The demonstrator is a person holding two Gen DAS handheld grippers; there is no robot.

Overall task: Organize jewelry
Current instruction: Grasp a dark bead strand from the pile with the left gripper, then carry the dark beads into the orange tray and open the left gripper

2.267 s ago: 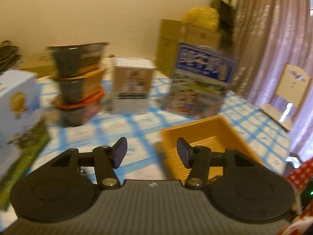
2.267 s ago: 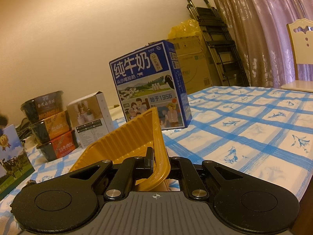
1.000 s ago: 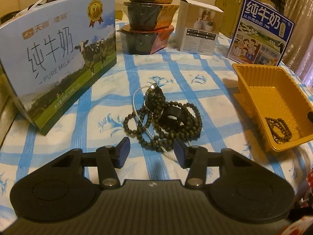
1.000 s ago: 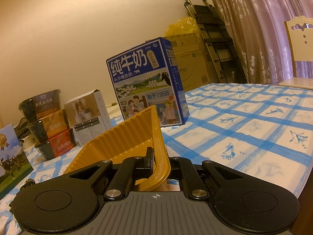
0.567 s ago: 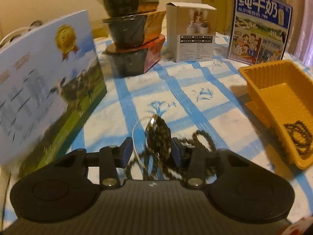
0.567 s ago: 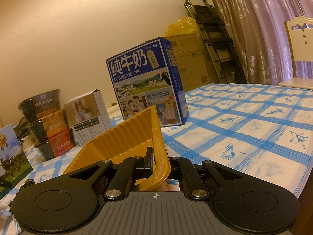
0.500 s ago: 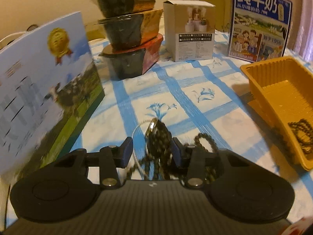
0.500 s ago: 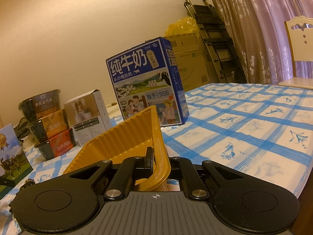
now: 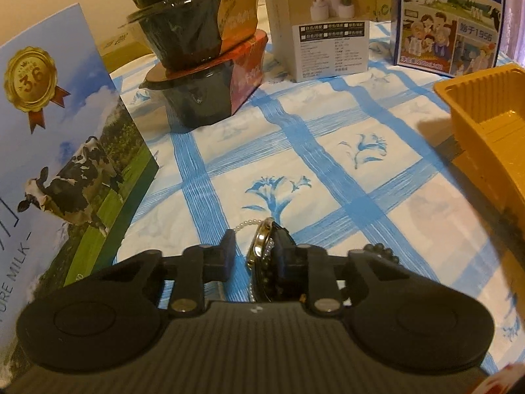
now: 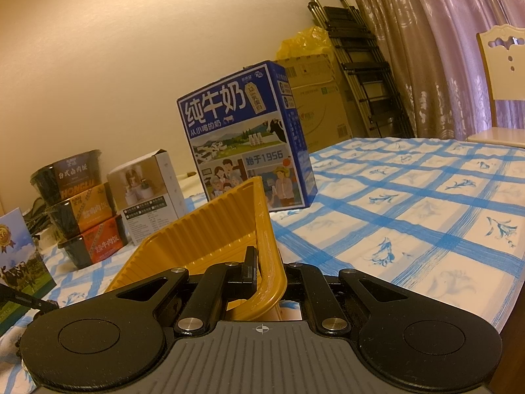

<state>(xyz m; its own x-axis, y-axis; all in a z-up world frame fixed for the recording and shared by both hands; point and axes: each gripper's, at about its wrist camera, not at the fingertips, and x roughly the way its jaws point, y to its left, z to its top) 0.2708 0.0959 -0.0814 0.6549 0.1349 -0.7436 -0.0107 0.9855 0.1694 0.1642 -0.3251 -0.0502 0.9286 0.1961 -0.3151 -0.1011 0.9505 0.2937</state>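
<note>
My left gripper (image 9: 257, 249) is low over the blue-checked tablecloth (image 9: 328, 151), and its jaws are closing. Between them stands a dark watch with a gold rim (image 9: 264, 246). It leans on the right finger (image 9: 288, 256), and a strip of cloth still shows between it and the left finger (image 9: 226, 252). A thin pearl chain (image 9: 244, 225) and dark beads (image 9: 377, 249) peek out around the fingers. The yellow ribbed tray (image 9: 485, 124) lies at the right. My right gripper (image 10: 265, 272) is shut on that tray's rim (image 10: 269, 246) and holds it tilted.
A cow-print milk carton (image 9: 49, 151) stands close on the left. Stacked black food bowls (image 9: 203, 65), a white box (image 9: 328, 32) and a blue milk carton (image 9: 449, 26) line the back. A pale chair (image 10: 502, 75) and a folded trolley (image 10: 361, 65) stand beyond the table.
My left gripper has moved forward and down onto the jewelry pile, and its jaws have narrowed around the watch. The right gripper and the tray have not moved.
</note>
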